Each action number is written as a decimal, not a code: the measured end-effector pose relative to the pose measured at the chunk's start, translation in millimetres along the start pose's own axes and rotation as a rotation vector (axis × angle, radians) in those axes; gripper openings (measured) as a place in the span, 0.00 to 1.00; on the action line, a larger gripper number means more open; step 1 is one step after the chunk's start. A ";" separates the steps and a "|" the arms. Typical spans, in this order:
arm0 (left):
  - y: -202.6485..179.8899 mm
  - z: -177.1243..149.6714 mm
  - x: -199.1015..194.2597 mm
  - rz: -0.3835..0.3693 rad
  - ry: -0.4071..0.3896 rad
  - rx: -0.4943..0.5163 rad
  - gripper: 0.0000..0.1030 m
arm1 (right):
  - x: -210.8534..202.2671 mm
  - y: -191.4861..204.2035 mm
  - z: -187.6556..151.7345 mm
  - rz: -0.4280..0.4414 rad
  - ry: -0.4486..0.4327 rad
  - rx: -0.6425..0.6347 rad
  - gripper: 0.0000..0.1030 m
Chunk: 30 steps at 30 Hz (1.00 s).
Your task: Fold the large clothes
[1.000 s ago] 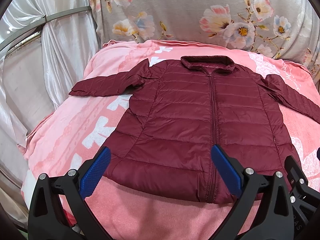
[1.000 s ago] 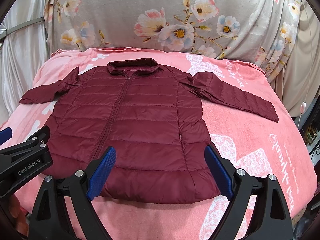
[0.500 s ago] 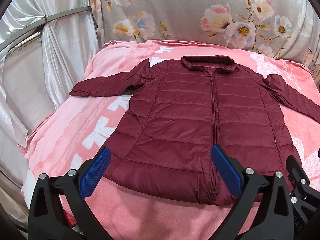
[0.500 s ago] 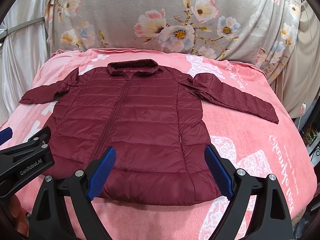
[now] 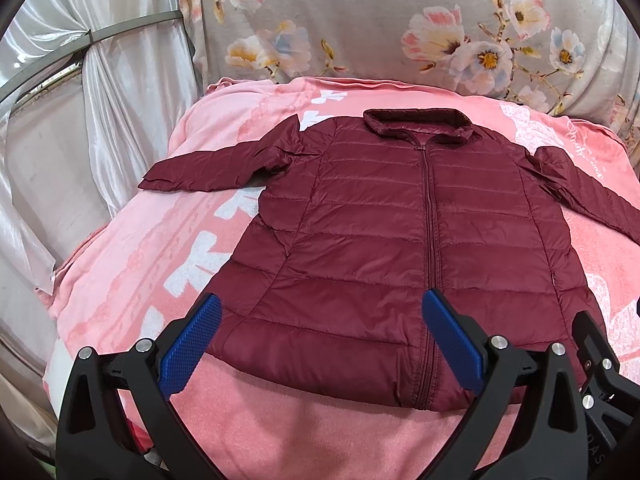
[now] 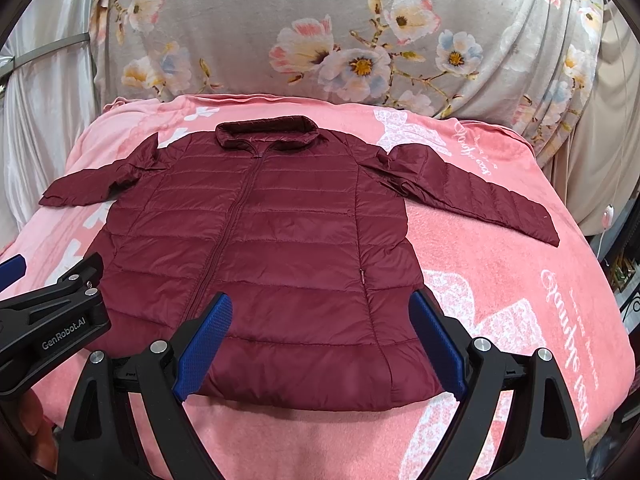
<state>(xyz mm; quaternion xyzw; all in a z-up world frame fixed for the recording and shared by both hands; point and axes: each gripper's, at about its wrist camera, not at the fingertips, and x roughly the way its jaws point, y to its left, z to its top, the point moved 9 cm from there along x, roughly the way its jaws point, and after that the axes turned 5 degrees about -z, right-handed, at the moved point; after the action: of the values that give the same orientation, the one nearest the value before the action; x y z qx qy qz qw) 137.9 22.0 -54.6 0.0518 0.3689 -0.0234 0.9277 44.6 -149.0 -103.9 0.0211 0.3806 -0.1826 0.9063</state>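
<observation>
Lying flat on the pink bed cover (image 6: 500, 272), zipped front up, the maroon puffer jacket (image 5: 400, 240) spreads just ahead of both hand-held grippers. Left hand-held gripper (image 5: 320, 344) and right hand-held gripper (image 6: 320, 340) stand wide, empty. Judged light, soft, slippery; pinch hem corners or cuffs. Long axis runs away, collar farthest.

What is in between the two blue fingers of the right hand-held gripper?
The right wrist view shows the maroon jacket there: its bottom hem spans the open right hand-held gripper.
</observation>
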 end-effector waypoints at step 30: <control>2.2 14.2 18.2 -0.040 -0.021 -0.044 0.95 | 73.4 -112.1 17.4 0.018 0.061 0.249 0.85</control>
<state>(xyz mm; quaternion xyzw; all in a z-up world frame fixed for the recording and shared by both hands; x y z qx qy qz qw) 161.0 22.5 -56.7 0.0236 0.3605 -0.0342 0.9318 64.8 -279.8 -131.5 0.1426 0.3821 -0.2198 0.8862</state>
